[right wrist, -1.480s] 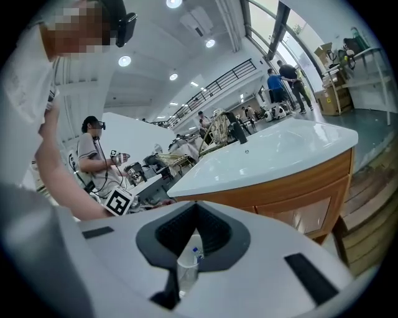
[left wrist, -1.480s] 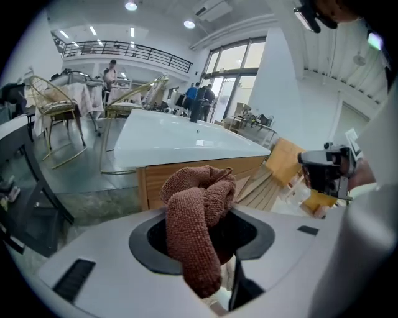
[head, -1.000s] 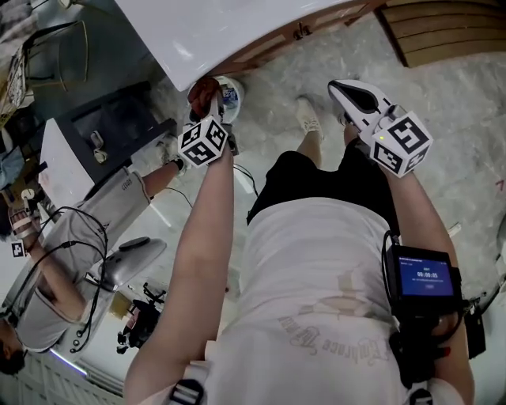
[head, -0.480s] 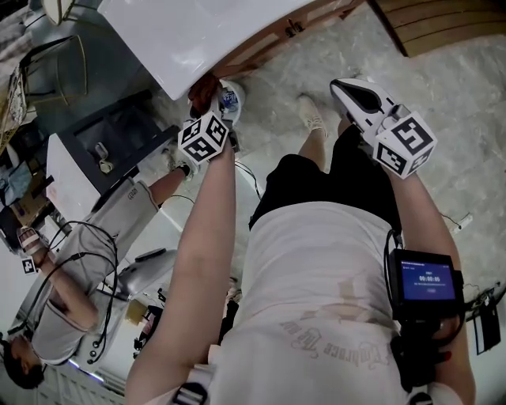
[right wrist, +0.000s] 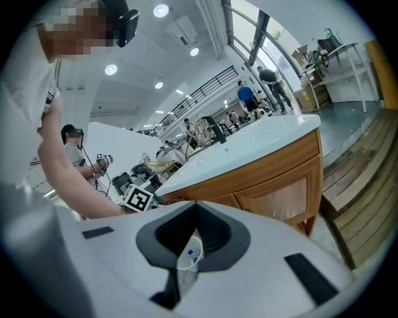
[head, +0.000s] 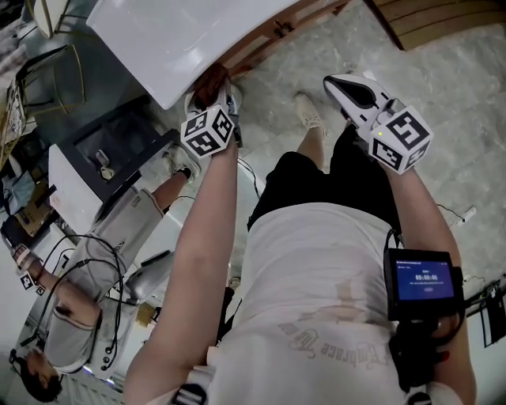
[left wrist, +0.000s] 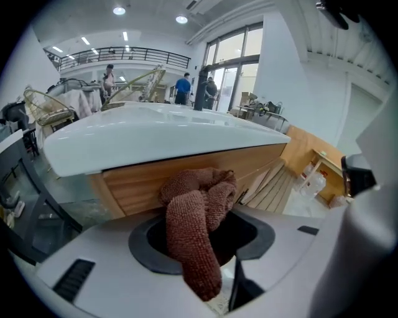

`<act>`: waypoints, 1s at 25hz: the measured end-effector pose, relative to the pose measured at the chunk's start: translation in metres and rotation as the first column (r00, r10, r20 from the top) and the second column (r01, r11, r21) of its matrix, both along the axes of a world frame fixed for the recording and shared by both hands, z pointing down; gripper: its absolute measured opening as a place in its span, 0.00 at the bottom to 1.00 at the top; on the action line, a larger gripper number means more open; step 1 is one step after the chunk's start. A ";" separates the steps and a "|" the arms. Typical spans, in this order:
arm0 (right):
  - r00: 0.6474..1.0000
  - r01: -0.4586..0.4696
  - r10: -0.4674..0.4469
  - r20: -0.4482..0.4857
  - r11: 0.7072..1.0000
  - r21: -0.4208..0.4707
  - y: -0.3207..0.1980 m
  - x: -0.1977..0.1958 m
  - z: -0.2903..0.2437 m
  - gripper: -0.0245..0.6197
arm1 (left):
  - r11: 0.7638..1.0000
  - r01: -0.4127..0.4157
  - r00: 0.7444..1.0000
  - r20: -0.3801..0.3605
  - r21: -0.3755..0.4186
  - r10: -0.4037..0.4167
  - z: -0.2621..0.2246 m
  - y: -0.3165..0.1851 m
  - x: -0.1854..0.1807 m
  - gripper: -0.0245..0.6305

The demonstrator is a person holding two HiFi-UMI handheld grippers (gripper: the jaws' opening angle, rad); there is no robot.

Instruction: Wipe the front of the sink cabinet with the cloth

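In the head view my left gripper [head: 212, 93] presses a reddish-brown cloth [head: 212, 78] against the wooden sink cabinet front [head: 261, 41], just under the white sink top [head: 174, 39]. The left gripper view shows the cloth [left wrist: 198, 214] bunched between the jaws of the left gripper [left wrist: 202, 248], touching the wood cabinet front [left wrist: 143, 183] below the sink top [left wrist: 155, 136]. My right gripper [head: 341, 84] hangs apart over the floor, shut and holding nothing. From the right gripper view, the right gripper [right wrist: 186, 261] faces the cabinet [right wrist: 273, 186] from a distance.
A seated person [head: 87, 269] with cables is at the left, beside a dark unit [head: 118, 134]. Wooden slats [head: 443, 20] lie at the top right. My shoe [head: 308, 115] stands on the pale floor [head: 466, 119] near the cabinet.
My left gripper has slid the cloth along the cabinet front, away from the sink top's corner. The right gripper has barely moved.
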State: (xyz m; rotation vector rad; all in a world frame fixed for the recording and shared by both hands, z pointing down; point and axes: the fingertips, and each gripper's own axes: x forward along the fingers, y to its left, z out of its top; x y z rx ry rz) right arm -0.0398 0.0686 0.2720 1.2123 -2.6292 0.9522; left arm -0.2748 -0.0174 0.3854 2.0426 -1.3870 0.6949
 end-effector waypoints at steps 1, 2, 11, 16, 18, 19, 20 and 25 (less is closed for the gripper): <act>1.000 -0.007 0.007 -0.001 1.000 -0.001 -0.001 0.003 0.000 0.06 | 1.000 -0.014 1.000 -0.003 0.000 0.014 0.000 -0.002 0.007 0.31; 1.000 -0.014 0.014 -0.001 1.000 -0.003 -0.002 0.005 0.000 0.06 | 1.000 -0.025 1.000 -0.007 0.001 0.025 0.000 -0.004 0.013 0.31; 1.000 -0.010 0.010 -0.016 0.999 -0.037 -0.009 0.022 0.013 0.06 | 0.995 -0.097 0.993 -0.070 0.016 0.098 -0.003 -0.020 0.086 0.31; 1.000 0.026 -0.026 -0.004 0.998 -0.051 -0.030 0.042 0.031 0.06 | 0.993 -0.115 0.990 -0.087 0.009 0.115 0.007 -0.037 0.131 0.31; 0.999 0.038 -0.039 -0.002 0.998 -0.051 -0.036 0.044 0.035 0.06 | 0.992 -0.122 0.989 -0.088 0.011 0.123 0.010 -0.042 0.140 0.31; 0.999 0.043 -0.043 -0.001 0.998 -0.052 -0.038 0.044 0.036 0.06 | 0.992 -0.129 0.988 -0.084 0.013 0.130 0.010 -0.043 0.144 0.31; 0.999 0.048 -0.048 0.001 0.997 -0.053 -0.039 0.045 0.038 0.06 | 0.991 -0.136 0.987 -0.080 0.016 0.137 0.011 -0.045 0.148 0.31; 0.997 0.079 -0.079 0.006 0.994 -0.069 -0.039 0.050 0.049 0.06 | 0.989 -0.145 0.985 -0.096 0.029 0.147 0.013 -0.051 0.172 0.31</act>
